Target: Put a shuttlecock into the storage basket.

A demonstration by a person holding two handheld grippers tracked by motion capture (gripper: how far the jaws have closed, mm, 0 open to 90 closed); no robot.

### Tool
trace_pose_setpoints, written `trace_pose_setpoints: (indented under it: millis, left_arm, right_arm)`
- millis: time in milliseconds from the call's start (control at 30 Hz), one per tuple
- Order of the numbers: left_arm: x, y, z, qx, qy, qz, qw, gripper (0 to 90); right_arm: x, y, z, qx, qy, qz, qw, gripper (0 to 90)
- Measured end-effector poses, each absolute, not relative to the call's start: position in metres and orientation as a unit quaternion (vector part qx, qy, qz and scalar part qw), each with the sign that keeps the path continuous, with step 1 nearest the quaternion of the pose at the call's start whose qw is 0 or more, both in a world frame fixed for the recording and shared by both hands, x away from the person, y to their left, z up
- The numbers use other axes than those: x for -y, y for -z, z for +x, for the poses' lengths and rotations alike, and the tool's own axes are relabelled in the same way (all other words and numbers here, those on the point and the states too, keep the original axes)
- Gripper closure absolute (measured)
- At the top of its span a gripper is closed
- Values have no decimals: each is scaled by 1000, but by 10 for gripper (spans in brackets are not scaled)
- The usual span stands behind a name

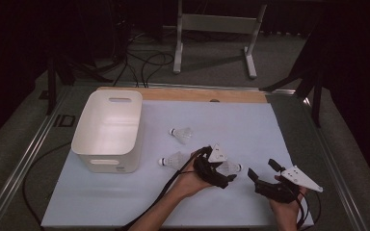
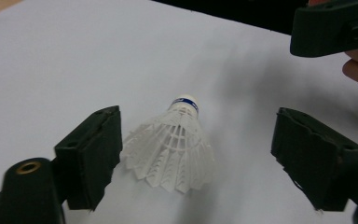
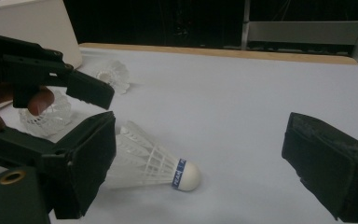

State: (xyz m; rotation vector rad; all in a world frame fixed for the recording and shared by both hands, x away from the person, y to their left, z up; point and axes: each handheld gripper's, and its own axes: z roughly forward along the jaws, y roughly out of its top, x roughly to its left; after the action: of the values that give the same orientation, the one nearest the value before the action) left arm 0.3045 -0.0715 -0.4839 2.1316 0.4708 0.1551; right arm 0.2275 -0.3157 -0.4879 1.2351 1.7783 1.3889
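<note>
High view overhead, looking forward-down; both tool views close, low (sharing one shuttlecock (image 2: 176,148)).

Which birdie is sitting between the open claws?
The shuttlecock nearest the person, lying between the left gripper's open jaws. The other two shuttlecocks lie nearer the white bin.

White table (image 1: 250,125): bin (image 1: 108,130), apparently three shuttlecocks (image 1: 181,134).
</note>
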Motion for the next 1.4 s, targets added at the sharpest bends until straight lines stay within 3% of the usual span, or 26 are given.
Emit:
trace_pose_setpoints:
  millis: [467, 667, 967, 1400]
  left_arm:
    - [80, 499, 302, -195, -43, 883, 425, 336]
    - [84, 500, 303, -193, -39, 888, 415, 516]
    - [91, 504, 303, -196, -47, 896, 395, 887]
    - [81, 493, 305, -207, -66, 887, 408, 900]
  right_arm:
    - [317, 487, 227, -662, -519, 461, 283, 100]
    - [316, 488, 227, -662, -519, 461, 283, 100]
    - [316, 488, 227, -662, -520, 460, 282, 100]
    - [316, 488, 227, -664, -519, 459, 282, 100]
